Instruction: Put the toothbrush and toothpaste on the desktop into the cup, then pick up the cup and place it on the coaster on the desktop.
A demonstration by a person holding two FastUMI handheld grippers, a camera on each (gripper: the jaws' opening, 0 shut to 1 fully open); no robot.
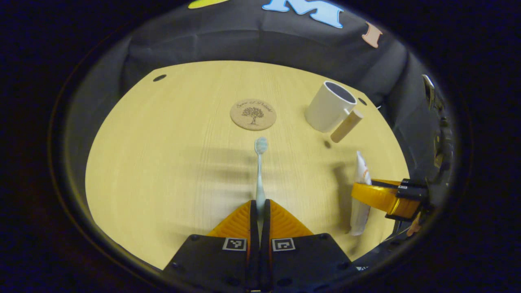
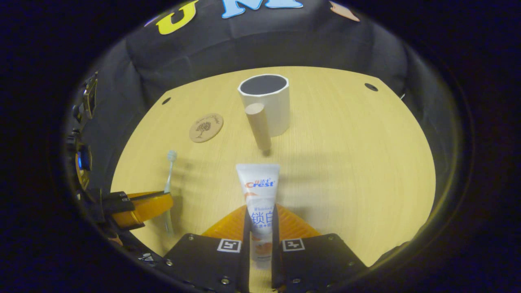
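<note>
My left gripper (image 1: 260,208) is shut on the handle of a pale toothbrush (image 1: 260,162), whose head points toward the round cork coaster (image 1: 253,114). My right gripper (image 2: 260,217) is shut on a white toothpaste tube (image 2: 258,187), whose flat end points at the cup. The white cup (image 2: 272,101) with a wooden peg handle (image 2: 259,126) stands upright and empty behind it. In the left gripper view the cup (image 1: 327,108) is at far right, and the right gripper (image 1: 364,195) holds the toothpaste (image 1: 361,169) upright. In the right gripper view the coaster (image 2: 206,127), toothbrush (image 2: 171,160) and left gripper (image 2: 166,202) are at left.
The light wooden table (image 1: 171,154) is ringed by the black cloth wall. Small dark holes (image 1: 159,77) (image 2: 371,86) sit near its far corners. Equipment hangs on the wall at the side (image 2: 87,95).
</note>
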